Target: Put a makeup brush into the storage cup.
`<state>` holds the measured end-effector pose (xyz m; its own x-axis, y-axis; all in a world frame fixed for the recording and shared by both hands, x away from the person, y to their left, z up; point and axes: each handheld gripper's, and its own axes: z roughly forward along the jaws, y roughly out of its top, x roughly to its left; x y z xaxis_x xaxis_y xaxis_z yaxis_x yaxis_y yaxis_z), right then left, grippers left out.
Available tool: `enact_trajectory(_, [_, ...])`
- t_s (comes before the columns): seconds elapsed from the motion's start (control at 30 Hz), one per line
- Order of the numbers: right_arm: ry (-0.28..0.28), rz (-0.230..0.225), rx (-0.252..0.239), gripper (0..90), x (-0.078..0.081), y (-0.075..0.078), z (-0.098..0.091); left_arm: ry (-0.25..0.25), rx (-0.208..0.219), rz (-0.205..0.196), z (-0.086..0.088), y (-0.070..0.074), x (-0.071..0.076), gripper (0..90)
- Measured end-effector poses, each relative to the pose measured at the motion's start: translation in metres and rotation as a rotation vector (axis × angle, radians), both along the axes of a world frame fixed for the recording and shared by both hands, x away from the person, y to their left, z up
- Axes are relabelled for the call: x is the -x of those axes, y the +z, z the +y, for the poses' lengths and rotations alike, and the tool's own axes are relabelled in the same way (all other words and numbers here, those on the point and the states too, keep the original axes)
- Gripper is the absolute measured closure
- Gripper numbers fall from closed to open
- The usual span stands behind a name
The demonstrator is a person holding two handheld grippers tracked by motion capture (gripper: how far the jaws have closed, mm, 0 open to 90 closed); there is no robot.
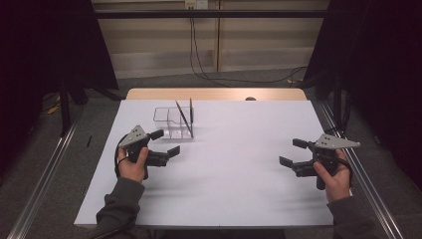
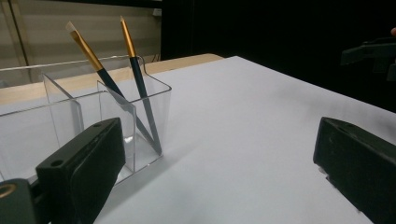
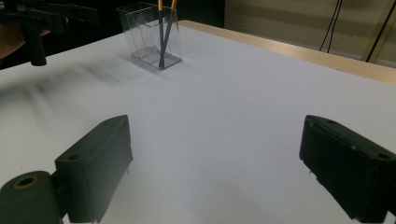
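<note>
From my remote seat I see a white rectangular tabletop sheet [image 1: 239,164] over a light wooden table [image 1: 214,94] whose edge shows at twelve o'clock. Beyond it, black cables [image 1: 199,64] trail down a beige panelled wall [image 1: 159,45] onto grey floor [image 1: 99,119].

Dim overhead light is falling on the white surface [image 1: 239,164], casting soft shadows; dark surroundings are swallowing the edges.

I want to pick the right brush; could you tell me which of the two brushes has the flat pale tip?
The left brush in the left gripper view, which leans more steeply; the other ends in a point.
</note>
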<state>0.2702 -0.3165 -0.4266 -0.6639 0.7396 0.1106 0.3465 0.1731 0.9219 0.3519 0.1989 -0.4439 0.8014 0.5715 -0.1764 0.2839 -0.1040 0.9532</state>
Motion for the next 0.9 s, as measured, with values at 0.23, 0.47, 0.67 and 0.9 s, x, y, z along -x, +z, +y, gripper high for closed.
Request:
enact_trajectory(0.23, [0.011,0.002,0.009,8.6,-0.001,-0.0009,0.0042,0.002,-0.004,-0.002,0.0035,0.0001,0.0021,2.1])
enact_trajectory(0.47, [0.027,-0.003,0.014,8.6,-0.0023,-0.0007,0.0075,-0.001,0.007,0.004,0.0021,0.0001,0.0049,2.1])
enact_trajectory(0.67, [0.028,-0.005,0.014,8.6,-0.0022,-0.0008,0.0073,-0.003,0.006,0.007,0.0023,-0.0001,0.0046,2.1])
enact_trajectory(0.9, [0.031,-0.005,0.015,8.6,-0.0015,-0.0009,0.0061,0.001,0.01,0.009,0.0012,-0.0013,0.0043,2.2])
